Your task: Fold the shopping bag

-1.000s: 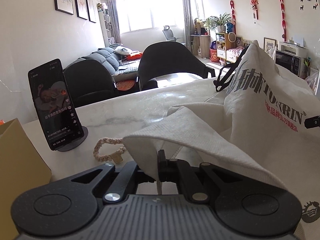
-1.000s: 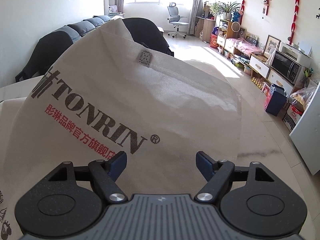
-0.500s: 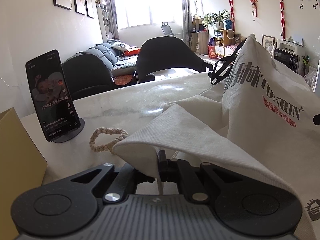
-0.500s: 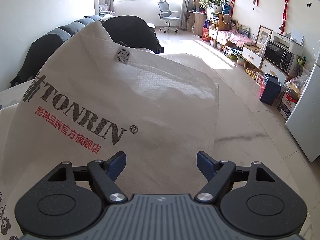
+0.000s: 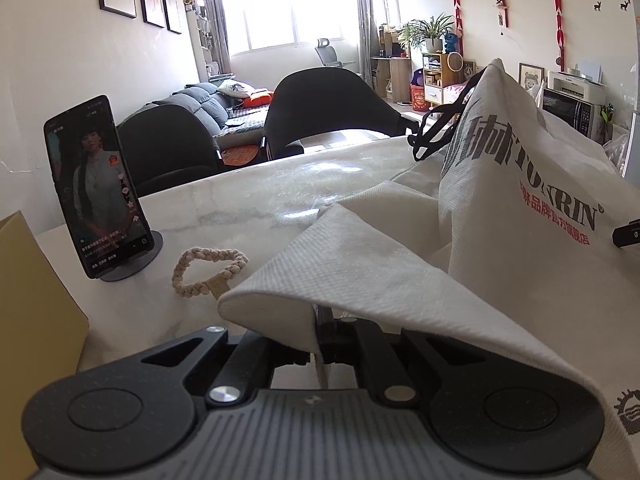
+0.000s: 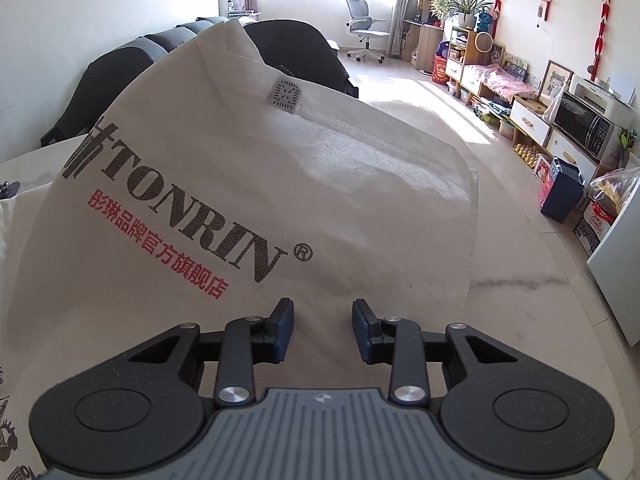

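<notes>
The left gripper (image 5: 320, 344) is clamped on a near corner of the shopping bag (image 5: 500, 216), lifted off the table (image 5: 248, 200). The right gripper (image 6: 322, 330) hovers over the printed panel, jaws partly apart, holding nothing. The bag stands rumpled and peaked at the far end, not flat: folding is judged incomplete.

1. The white marble table (image 5: 248, 216) under my fingers carries everything.
2. On it stands a phone (image 5: 98, 184) on a dark round stand (image 5: 138, 266).
3. A braided cord loop (image 5: 208, 270) lies beside it.
4. The white shopping bag (image 6: 280, 184) sprawls across it.
5. A tan box (image 5: 32, 312) sits at its left edge.
</notes>
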Demonstrator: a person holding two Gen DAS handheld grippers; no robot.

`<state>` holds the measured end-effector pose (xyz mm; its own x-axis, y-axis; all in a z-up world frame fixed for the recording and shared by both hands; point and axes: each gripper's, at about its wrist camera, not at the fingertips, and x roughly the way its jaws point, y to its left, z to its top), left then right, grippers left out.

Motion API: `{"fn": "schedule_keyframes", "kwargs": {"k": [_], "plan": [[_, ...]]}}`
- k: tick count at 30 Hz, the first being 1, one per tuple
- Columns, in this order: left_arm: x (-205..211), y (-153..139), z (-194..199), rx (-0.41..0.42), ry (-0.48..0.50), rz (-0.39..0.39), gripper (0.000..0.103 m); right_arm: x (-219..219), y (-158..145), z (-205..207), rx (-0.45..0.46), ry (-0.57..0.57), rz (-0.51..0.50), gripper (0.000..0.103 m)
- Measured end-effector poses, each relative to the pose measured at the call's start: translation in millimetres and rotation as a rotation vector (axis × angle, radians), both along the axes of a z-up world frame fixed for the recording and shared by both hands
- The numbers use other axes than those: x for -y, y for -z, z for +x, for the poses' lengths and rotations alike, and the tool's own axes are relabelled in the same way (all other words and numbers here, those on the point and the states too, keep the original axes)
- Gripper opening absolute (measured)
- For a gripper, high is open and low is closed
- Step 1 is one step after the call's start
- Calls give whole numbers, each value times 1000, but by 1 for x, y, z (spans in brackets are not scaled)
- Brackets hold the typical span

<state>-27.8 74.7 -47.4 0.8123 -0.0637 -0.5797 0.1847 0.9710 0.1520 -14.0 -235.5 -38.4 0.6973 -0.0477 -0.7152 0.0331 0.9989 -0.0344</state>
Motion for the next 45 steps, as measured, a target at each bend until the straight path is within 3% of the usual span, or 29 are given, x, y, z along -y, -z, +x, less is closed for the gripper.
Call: {"fn": "schedule_keyframes", "kwargs": {"k": [2,7,19,23,24,26,29,32,37,45], "plan": [[-1,0,-1,-1,1,-1,3,-4,0,3,1,-14,-37,15],[-5,-3,-4,-9,2,-10,3,-14,0,12,4,-48,-130,15],[-5,-2,-18,-44,80,19,5,10,5,24,20,-20,-115,16],[-8,0,-21,-66,84,27,12,13,5,21,29,-14,-105,16],[-9,1,-21,-77,85,27,13,14,5,21,30,-10,-103,18],[-11,2,-24,-81,89,31,40,15,5,21,32,-4,-100,21],[-15,2,-29,-80,101,40,58,18,2,17,33,3,-75,33],[-20,1,-35,-86,119,50,66,20,-3,10,43,9,-47,42],[-29,-4,-44,-74,96,82,74,22,-13,-1,42,16,-33,72],[-44,-24,-57,-22,47,93,77,27,-21,-21,35,31,-11,76]]}}
